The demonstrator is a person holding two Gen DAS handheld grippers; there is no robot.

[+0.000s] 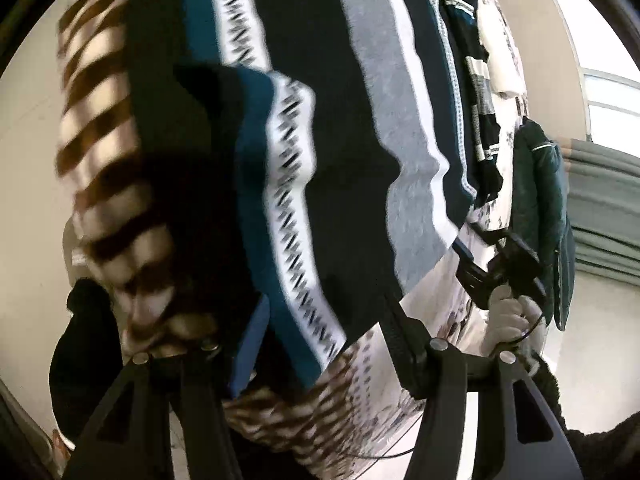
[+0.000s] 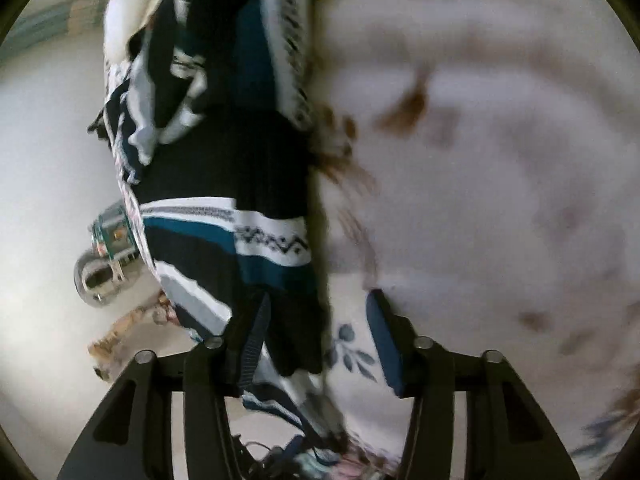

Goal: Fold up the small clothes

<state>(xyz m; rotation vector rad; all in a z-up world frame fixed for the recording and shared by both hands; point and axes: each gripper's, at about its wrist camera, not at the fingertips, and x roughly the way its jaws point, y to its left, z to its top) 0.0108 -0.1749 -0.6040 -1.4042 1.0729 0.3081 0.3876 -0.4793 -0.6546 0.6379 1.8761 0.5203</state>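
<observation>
The left tongs and right tongs are spread, the striped garment draped between their fingers; whether it is pinched cannot be told. It is lifted before a floral sheet, probably for folding.

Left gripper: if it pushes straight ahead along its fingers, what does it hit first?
Most likely the striped garment. It hangs right in front of the left gripper, filling the gap between its open fingers. Depth is unclear, since the cloth is blurred.
</observation>
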